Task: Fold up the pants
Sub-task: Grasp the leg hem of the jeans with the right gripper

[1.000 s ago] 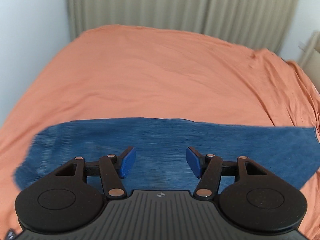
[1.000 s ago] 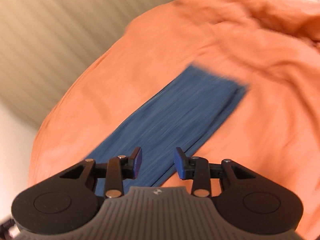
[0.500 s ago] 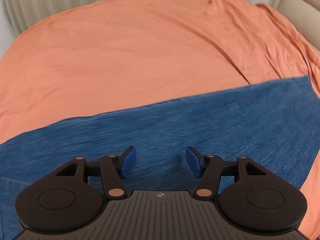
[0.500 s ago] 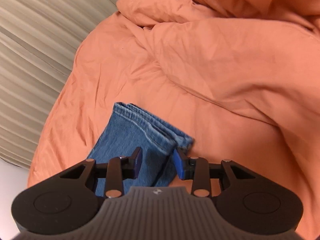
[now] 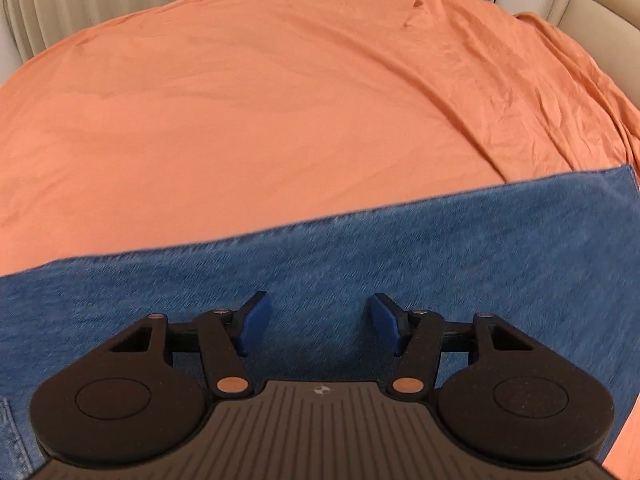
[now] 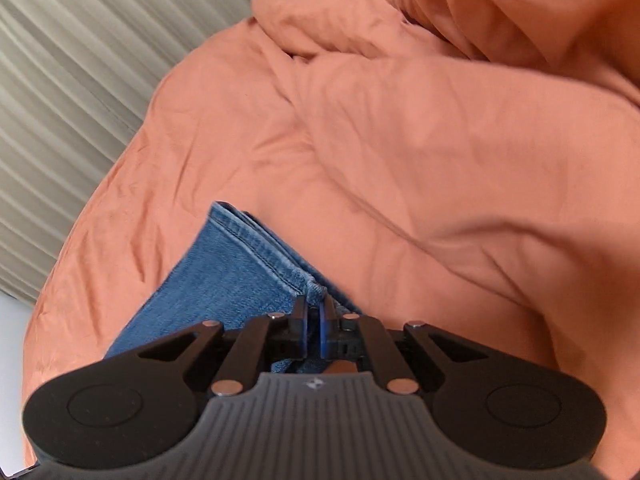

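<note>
Pinching the pants (image 6: 236, 276) hem corner, right claw (image 6: 313, 322); left claw (image 5: 318, 326) spread.

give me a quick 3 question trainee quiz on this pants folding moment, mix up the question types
1. True or false: the left gripper is closed on the jeans.
2. What does the right gripper pinch? A) the curtain B) the hem corner of the jeans C) nothing
3. Fill in: the jeans lie on an ____ bedsheet.

Key
1. False: its blue fingers stand wide apart above the denim.
2. B: the jaws are closed at the hem corner.
3. Orange.
</note>
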Tool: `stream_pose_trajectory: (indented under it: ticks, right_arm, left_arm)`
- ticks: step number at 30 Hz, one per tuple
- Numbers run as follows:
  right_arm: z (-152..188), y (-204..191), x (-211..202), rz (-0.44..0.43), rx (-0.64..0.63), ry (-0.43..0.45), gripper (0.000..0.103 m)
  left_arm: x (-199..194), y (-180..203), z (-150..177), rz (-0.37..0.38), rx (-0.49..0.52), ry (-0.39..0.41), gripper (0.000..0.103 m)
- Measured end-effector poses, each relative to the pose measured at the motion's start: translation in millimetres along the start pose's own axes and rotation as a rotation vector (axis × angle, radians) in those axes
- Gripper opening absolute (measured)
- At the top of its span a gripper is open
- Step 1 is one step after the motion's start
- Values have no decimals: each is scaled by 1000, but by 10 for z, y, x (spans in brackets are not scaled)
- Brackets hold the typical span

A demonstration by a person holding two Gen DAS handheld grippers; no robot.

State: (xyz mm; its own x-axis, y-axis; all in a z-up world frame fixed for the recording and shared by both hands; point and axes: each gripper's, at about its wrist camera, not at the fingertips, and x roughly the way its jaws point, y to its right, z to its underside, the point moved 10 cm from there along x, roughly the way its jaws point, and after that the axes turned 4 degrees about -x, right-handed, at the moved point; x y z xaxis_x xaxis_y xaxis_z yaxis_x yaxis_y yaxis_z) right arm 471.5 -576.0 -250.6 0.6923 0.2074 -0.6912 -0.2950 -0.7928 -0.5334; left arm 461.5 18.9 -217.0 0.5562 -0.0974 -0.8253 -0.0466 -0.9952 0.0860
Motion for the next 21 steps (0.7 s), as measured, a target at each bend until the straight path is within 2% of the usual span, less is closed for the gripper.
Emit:
stream_pose_trajectory:
  ticks: [1, 4, 6, 7, 12, 15, 19, 20, 21]
  right_arm:
    - [2, -15, -7, 0, -8, -6, 0]
    - [-72, -110, -89, -6, -40, 0, 11]
    - [-195, -236, -143, 17, -124, 25, 31]
    - [-262, -311, -152, 22, -167, 38, 33]
    - [-500, -643, 106, -14, -248, 35, 33]
    - [-606, -794, 377, -4, -293, 27, 36]
    - [-683, -876, 699, -13, -282, 2, 39]
    - [-678, -879, 768, -7, -285, -13, 38]
    - [-669, -874, 822, 16, -302, -25, 29]
  left_arm:
    - [18, 34, -27, 6, 7, 5, 67]
    - [82, 132, -102, 20, 30, 12, 67]
    - [126, 209, -162, 28, 40, 20, 67]
    - [143, 244, -205, 31, 42, 27, 67]
    - [242, 462, -372, 64, 43, 45, 67]
    - [220, 511, -431, 82, 57, 68, 66]
    - [217, 549, -480, 125, 48, 68, 66]
    - [213, 560, -480, 144, 49, 64, 66]
    - [212, 589, -481, 164, 56, 59, 66]
